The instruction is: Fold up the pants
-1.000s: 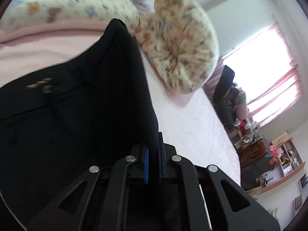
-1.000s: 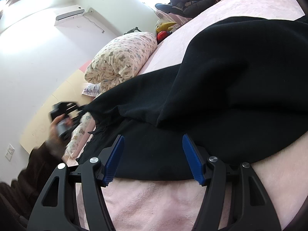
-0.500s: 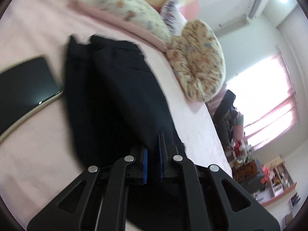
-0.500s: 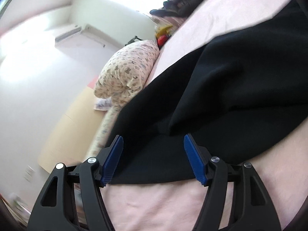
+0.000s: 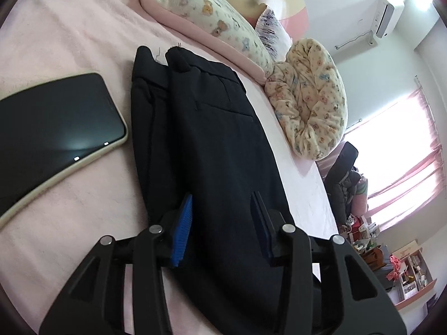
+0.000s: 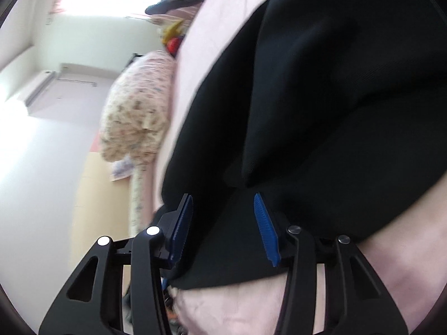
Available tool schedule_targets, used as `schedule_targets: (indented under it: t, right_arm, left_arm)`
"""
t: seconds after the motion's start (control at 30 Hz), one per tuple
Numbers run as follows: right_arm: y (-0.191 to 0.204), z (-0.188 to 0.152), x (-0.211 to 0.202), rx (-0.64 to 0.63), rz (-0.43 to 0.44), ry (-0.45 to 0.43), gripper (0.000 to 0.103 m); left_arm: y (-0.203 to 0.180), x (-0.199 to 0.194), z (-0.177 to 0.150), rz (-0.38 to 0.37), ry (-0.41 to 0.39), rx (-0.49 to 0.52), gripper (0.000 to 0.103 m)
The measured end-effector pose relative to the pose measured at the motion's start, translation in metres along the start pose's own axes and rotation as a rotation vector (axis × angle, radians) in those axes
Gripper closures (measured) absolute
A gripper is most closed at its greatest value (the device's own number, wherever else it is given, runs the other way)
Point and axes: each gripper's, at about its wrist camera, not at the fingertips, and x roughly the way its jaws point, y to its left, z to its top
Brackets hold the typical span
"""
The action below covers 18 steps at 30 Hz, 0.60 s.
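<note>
The black pants (image 5: 212, 139) lie folded lengthwise on the pink bed (image 5: 69, 28), waistband toward the pillows. My left gripper (image 5: 222, 223) is open just above them, its blue pads to either side of the cloth, holding nothing. In the right wrist view the pants (image 6: 321, 111) fill most of the frame, one layer folded over another. My right gripper (image 6: 223, 223) is open, its jaws straddling the near edge of the cloth without closing on it.
A black phone in a pale case (image 5: 50, 139) lies on the bed left of the pants. A bear-print pillow (image 5: 204, 16) and a rolled blanket (image 5: 310, 97) lie beyond them. A chair with clothes (image 5: 343, 178) stands by the window.
My left gripper has laid the pants down on the bed and opened, letting go of the cloth. My right gripper has stayed open, tilted, and moved in over the pants' edge.
</note>
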Motion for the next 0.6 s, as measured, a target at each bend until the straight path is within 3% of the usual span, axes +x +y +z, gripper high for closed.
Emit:
schedule_targets:
  t: [0.17,0.2,0.23,0.37,0.6]
  right_arm:
    - [0.002,0.001,0.014,-0.012,-0.114,-0.089,0.059]
    - [0.004,0.001,0.015,-0.032,-0.133,-0.106,0.072]
    - [0.004,0.003,0.015,-0.049,-0.147,-0.119,0.097]
    - [-0.006,0.008,0.002,-0.027,-0.090,-0.146,0.099]
    - [0.011,0.001,-0.066,-0.123,-0.011,-0.267,0.099]
  left_arm:
    - [0.001,0.000,0.001,0.019,0.005,0.002,0.057]
    - [0.000,0.001,0.001,0.019,0.008,0.000,0.055]
    - [0.001,0.001,0.001,0.020,0.012,0.000,0.055]
    - [0.002,0.002,0.002,0.019,0.019,-0.011,0.054]
    - [0.000,0.003,0.003,0.026,0.020,-0.007,0.053]
